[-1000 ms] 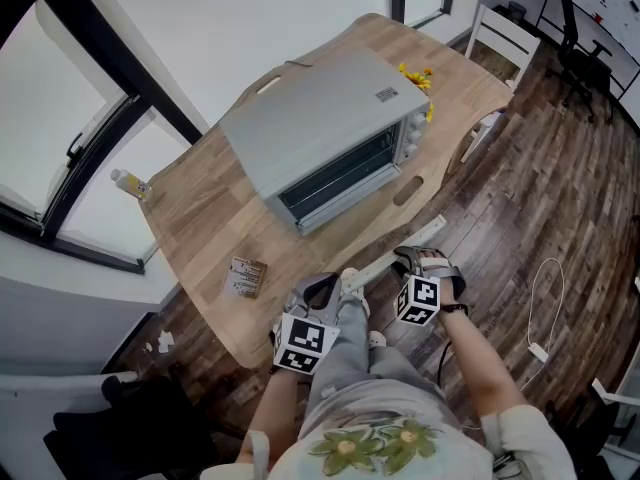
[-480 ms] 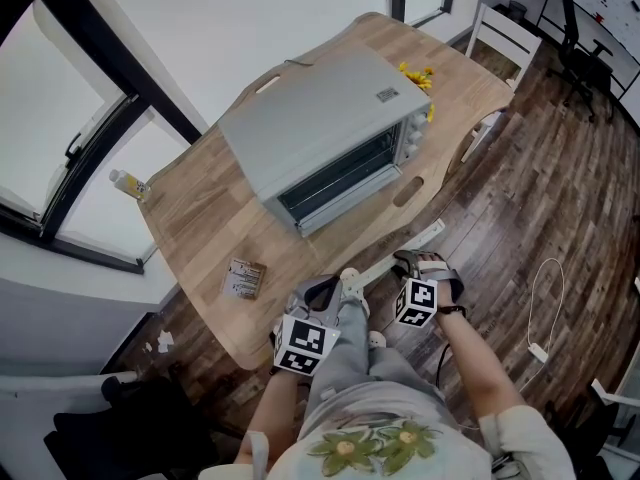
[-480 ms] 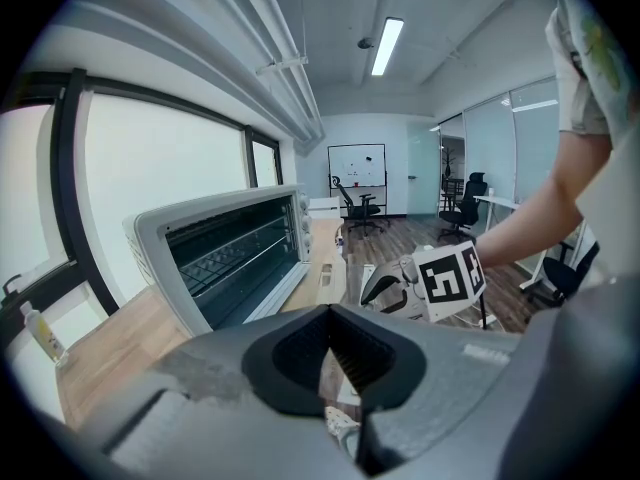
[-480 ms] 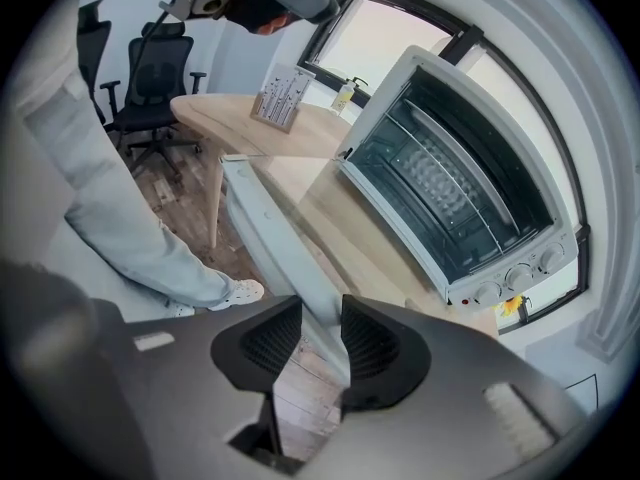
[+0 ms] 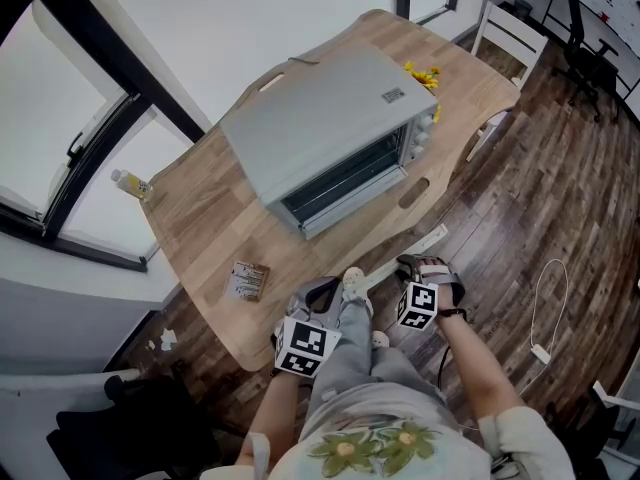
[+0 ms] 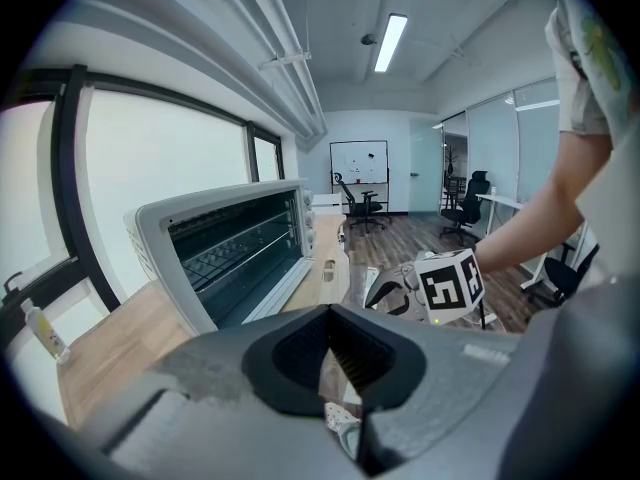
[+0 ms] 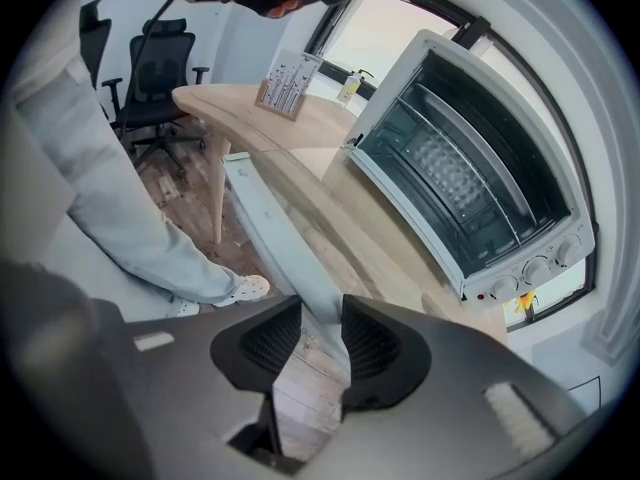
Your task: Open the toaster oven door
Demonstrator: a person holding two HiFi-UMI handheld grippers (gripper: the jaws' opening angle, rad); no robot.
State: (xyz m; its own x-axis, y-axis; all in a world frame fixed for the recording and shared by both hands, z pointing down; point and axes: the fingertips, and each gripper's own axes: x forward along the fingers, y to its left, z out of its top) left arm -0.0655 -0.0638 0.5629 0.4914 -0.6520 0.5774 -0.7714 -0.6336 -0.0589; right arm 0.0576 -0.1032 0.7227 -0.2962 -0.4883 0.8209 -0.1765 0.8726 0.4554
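Observation:
The grey toaster oven (image 5: 325, 128) stands on the wooden table (image 5: 215, 233). Its dark glass door (image 5: 343, 182) faces me and looks closed, with the control knobs (image 5: 420, 138) at its right end. Both grippers hang low in front of my legs, short of the table's near edge and well away from the oven. My left gripper (image 5: 318, 291) is shut and holds nothing; its view shows the oven (image 6: 235, 253) ahead on the left. My right gripper (image 5: 412, 265) stands partly open, with floor showing between its jaws. A white bar (image 7: 270, 223) runs ahead of it, below the oven (image 7: 470, 183).
A small packet (image 5: 245, 279) lies on the table near its front edge. A bottle (image 5: 130, 182) stands by the window. Something yellow (image 5: 420, 73) lies behind the oven. A white chair (image 5: 505, 33) stands at the far end. A cable (image 5: 545, 308) lies on the wooden floor.
Both grippers keep their places and their jaw openings. Only the head view has shifted a little.

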